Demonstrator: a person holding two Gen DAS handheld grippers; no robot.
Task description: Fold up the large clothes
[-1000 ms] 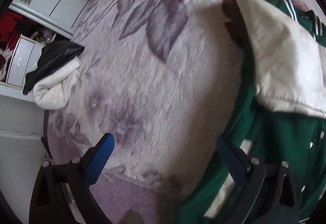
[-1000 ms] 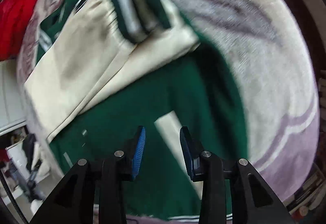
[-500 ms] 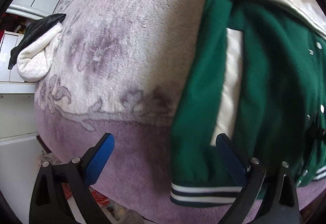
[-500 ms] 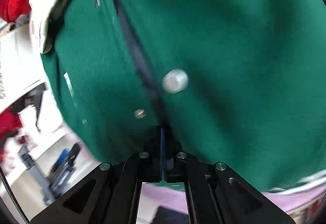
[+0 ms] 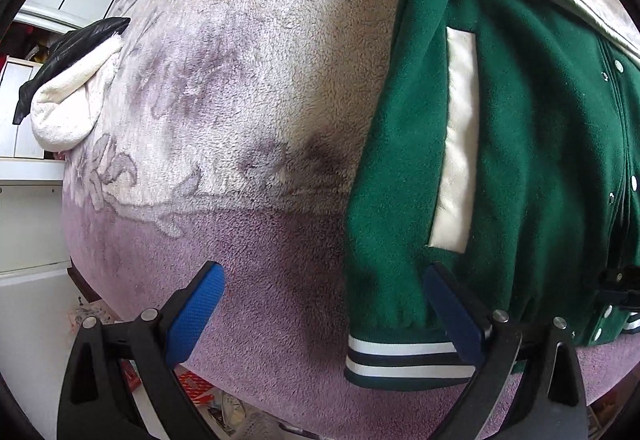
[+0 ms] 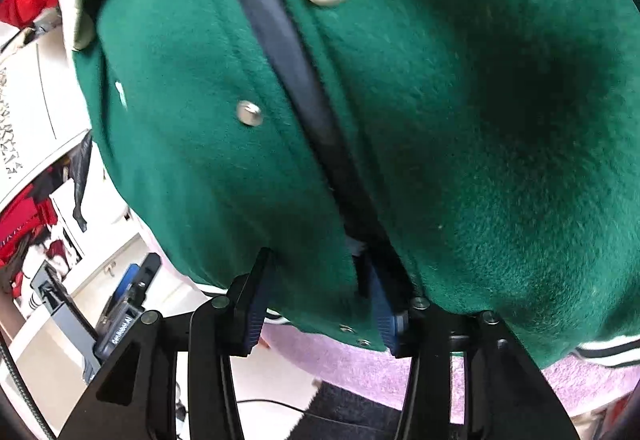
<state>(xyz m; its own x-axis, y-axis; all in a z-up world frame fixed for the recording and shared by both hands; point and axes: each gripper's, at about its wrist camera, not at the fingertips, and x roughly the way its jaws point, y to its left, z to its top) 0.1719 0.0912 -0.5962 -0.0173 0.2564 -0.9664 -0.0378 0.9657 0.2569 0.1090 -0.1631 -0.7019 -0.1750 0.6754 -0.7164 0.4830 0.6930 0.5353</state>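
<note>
— Jacket [image 5: 528, 144] lies on the floral blanket [image 5: 240, 88], hem toward us, cream sleeves folded across its upper part. Where do the grippers stand?

— Left gripper [image 5: 320, 316] is spread wide, one pad over bare blanket, the other at the striped hem band [image 5: 404, 358], holding nothing. Right gripper [image 6: 320, 296] has its jaws apart around the front panel's edge beside the snap placket [image 6: 288, 52]; the cloth sits between them, not yet pinched.

— Advice?

— I'd say close both on the hem corners, level with each other, then lift together so the fold lands square.
</note>
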